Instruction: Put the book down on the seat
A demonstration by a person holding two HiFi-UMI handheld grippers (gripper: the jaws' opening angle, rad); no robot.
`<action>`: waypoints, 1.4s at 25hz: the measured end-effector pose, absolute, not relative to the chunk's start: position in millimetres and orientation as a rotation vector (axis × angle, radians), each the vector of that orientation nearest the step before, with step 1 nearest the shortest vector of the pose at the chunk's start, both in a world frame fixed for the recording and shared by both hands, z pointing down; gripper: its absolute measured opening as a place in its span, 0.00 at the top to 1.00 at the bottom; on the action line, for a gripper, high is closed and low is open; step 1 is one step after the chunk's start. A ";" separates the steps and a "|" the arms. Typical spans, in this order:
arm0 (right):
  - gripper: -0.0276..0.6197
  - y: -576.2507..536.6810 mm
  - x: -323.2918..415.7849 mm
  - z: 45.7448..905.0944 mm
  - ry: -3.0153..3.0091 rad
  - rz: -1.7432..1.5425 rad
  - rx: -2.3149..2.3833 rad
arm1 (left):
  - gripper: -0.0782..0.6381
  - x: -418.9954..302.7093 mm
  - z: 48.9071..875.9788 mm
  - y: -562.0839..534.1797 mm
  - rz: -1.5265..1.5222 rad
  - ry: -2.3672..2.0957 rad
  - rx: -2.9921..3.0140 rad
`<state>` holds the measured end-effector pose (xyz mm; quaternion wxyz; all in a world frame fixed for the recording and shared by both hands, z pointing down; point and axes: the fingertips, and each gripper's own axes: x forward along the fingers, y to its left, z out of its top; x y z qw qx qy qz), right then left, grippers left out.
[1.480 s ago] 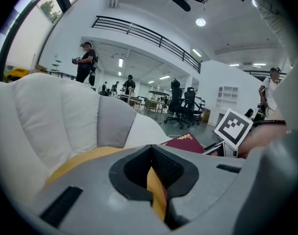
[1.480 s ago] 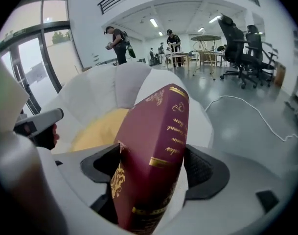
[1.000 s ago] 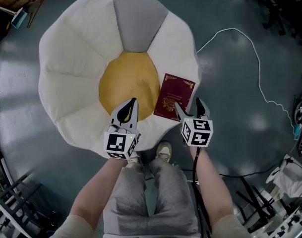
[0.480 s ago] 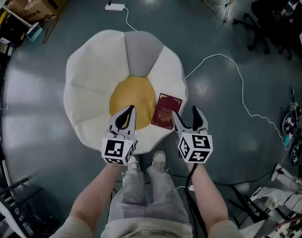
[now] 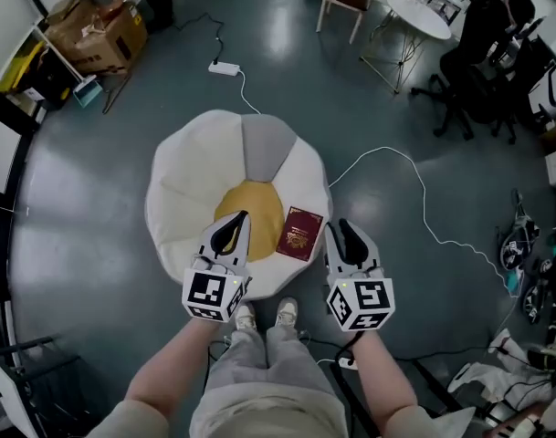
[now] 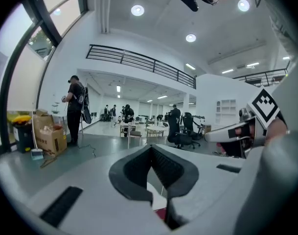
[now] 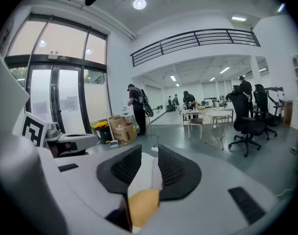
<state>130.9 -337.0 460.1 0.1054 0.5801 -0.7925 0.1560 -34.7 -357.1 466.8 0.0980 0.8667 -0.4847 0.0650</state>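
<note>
The maroon book [image 5: 299, 234] lies flat on the flower-shaped seat [image 5: 182, 203], on a white petal just right of the yellow centre [image 5: 255, 210]. Neither gripper touches it. My left gripper [image 5: 230, 230] is held above the seat's front, left of the book, with its jaws together and nothing in them [image 6: 151, 148]; a sliver of the book [image 6: 161, 213] shows below them. My right gripper [image 5: 344, 239] is to the right of the book, over the seat's edge. Its jaws are closing with a narrow gap [image 7: 149, 148] and nothing between them; only the seat [image 7: 144, 204] shows through.
The person's feet [image 5: 264, 316] stand at the seat's front edge. A white cable [image 5: 424, 208] snakes over the floor to the right, and a power strip [image 5: 225, 67] lies behind the seat. Cardboard boxes [image 5: 99, 30] stand far left; office chairs [image 5: 478, 62] and a round table [image 5: 419, 12] far right.
The head camera has risen, so the seat looks smaller. Both grippers have drawn back from the book, which stays on the seat. The right jaws have narrowed from wide open.
</note>
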 end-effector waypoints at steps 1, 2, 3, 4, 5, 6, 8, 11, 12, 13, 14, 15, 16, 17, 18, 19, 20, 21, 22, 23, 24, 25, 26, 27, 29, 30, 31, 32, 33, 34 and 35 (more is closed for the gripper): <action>0.80 -332.6 128.1 439.2 -2.362 0.442 1.715 | 0.88 -34.9 448.5 -352.1 0.199 -1.439 2.588; 0.81 -327.7 125.9 419.0 -2.388 0.423 1.721 | 0.88 -34.9 431.4 -346.6 0.204 -1.440 2.607; 0.81 -322.9 123.9 399.7 -2.413 0.407 1.726 | 0.88 -34.9 414.8 -341.5 0.203 -1.436 2.623; 0.82 -318.9 122.0 381.3 -2.438 0.394 1.728 | 0.88 -35.3 398.2 -337.4 0.195 -1.432 2.638; 0.83 -315.4 120.0 363.8 -2.464 0.384 1.729 | 0.88 -36.0 382.0 -334.0 0.182 -1.428 2.651; 0.84 -312.1 117.7 347.2 -2.489 0.372 1.727 | 0.88 -37.1 366.4 -331.1 0.165 -1.424 2.660; 0.86 -305.6 112.5 316.5 -2.540 0.336 1.717 | 0.88 -40.0 337.8 -325.1 0.125 -1.415 2.675; 0.92 -293.0 104.5 279.5 -2.611 0.276 1.682 | 0.88 -43.7 298.4 -312.5 0.063 -1.400 2.710; 0.93 -286.8 102.3 268.7 -2.629 0.256 1.668 | 0.88 -44.6 285.6 -306.5 0.047 -1.395 2.725; 0.93 -279.7 100.3 258.4 -2.645 0.234 1.653 | 0.88 -45.5 273.1 -299.7 0.035 -1.392 2.740; 0.93 -272.2 97.9 248.3 -2.661 0.211 1.636 | 0.88 -46.4 261.0 -292.8 0.025 -1.394 2.758; 0.93 -264.8 94.9 238.7 -2.676 0.186 1.616 | 0.89 -47.3 249.4 -285.8 0.016 -1.397 2.778; 0.93 -257.3 91.5 229.6 -2.690 0.158 1.595 | 0.88 -48.1 238.6 -278.9 0.009 -1.404 2.801; 0.93 -249.6 88.4 221.4 -2.700 0.129 1.575 | 0.88 -48.5 228.3 -271.9 -0.001 -1.414 2.826; 0.93 -241.8 86.1 214.5 -2.704 0.100 1.559 | 0.88 -48.5 218.6 -264.7 -0.015 -1.428 2.850; 0.94 -233.8 84.5 209.1 -2.702 0.073 1.542 | 0.88 -48.1 210.1 -257.3 -0.031 -1.445 2.865; 0.94 -226.0 83.1 205.4 -2.699 0.050 1.523 | 0.89 -47.7 203.8 -249.9 -0.043 -1.459 2.870; 0.95 -218.9 81.5 202.9 -2.700 0.035 1.502 | 0.88 -47.6 199.7 -242.9 -0.050 -1.465 2.867; 0.95 -213.0 79.6 201.3 -2.706 0.029 1.481 | 0.88 -47.9 196.4 -236.8 -0.057 -1.466 2.861; 0.95 -208.5 77.6 200.5 -2.716 0.032 1.465 | 0.89 -48.5 193.9 -231.5 -0.066 -1.462 2.855; 0.95 -205.5 75.6 200.4 -2.727 0.042 1.455 | 0.88 -49.2 192.4 -227.3 -0.072 -1.456 2.853; 0.95 -203.9 73.5 200.9 -2.736 0.054 1.449 | 0.88 -49.8 192.0 -224.3 -0.076 -1.448 2.854; 0.95 -203.2 71.2 201.9 -2.742 0.063 1.444 | 0.88 -50.1 192.4 -222.5 -0.080 -1.438 2.857; 0.95 -203.1 68.8 202.9 -2.746 0.069 1.436 | 0.88 -50.2 193.3 -221.5 -0.081 -1.426 2.858; 0.95 -203.2 63.5 202.8 -2.755 0.069 1.417 | 0.88 -51.1 195.1 -220.8 -0.070 -1.411 2.854; 0.95 -203.8 60.6 202.0 -2.755 0.060 1.407 | 0.88 -52.3 194.8 -221.3 -0.064 -1.411 2.856; 0.95 -204.9 58.0 201.4 -2.753 0.048 1.400 | 0.88 -53.8 193.8 -222.6 -0.063 -1.416 2.860; 0.95 -206.1 56.1 201.2 -2.750 0.041 1.395 | 0.88 -55.3 192.5 -224.2 -0.069 -1.422 2.862; 0.95 -207.1 55.1 201.6 -2.750 0.042 1.393 | 0.88 -56.3 191.3 -225.5 -0.079 -1.426 2.861; 0.95 -207.9 54.8 202.1 -2.752 0.051 1.395 | 0.88 -56.9 190.7 -226.1 -0.087 -1.427 2.859; 0.95 -208.9 54.8 202.5 -2.755 0.060 1.401 | 0.88 -57.1 190.4 -226.6 -0.089 -1.426 2.858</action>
